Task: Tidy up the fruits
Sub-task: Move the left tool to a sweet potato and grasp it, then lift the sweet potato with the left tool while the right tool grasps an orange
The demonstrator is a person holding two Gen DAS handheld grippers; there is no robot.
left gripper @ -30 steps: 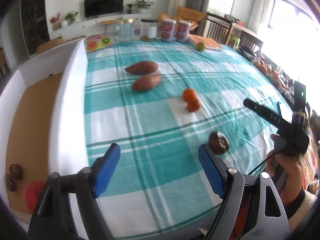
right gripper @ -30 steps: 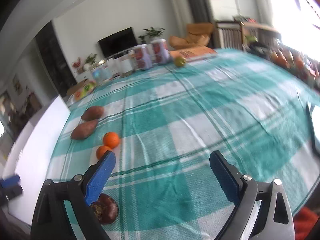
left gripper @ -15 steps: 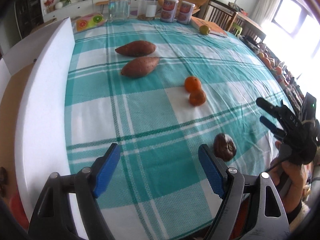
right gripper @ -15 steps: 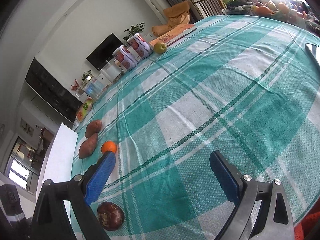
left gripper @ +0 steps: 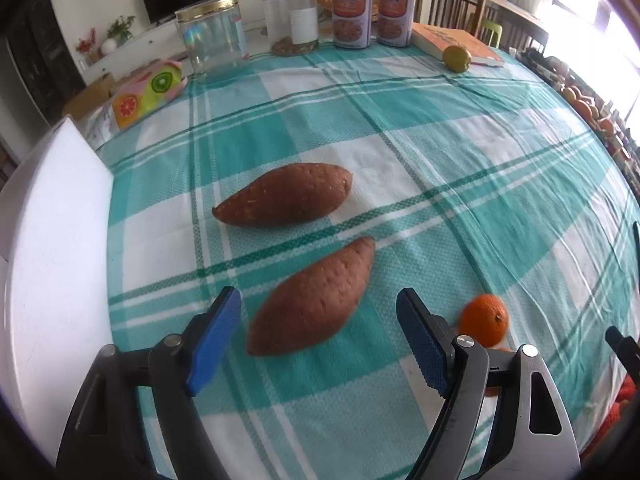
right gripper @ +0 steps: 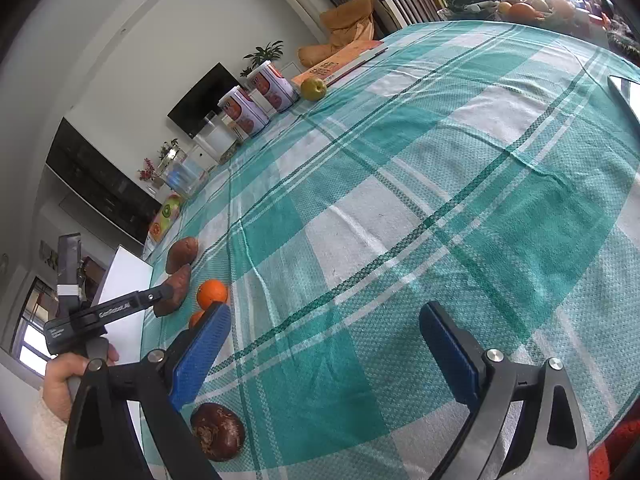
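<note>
On the teal-and-white checked tablecloth (left gripper: 460, 168), the left gripper (left gripper: 320, 336) hangs wide open, empty, squarely lined up on the nearer reddish-brown tapered sweet potato (left gripper: 316, 298), apparently for pickup, while the right gripper (right gripper: 324, 354) idles open, 1 round orange mandarin (left gripper: 484, 320) alongside.

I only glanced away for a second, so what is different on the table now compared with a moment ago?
The left gripper moved forward to the nearer sweet potato, which now lies just ahead between its open fingers. Nothing was grabbed or released. The right gripper stayed open and empty; the sweet potatoes, oranges and dark fruit lie as before.
</note>
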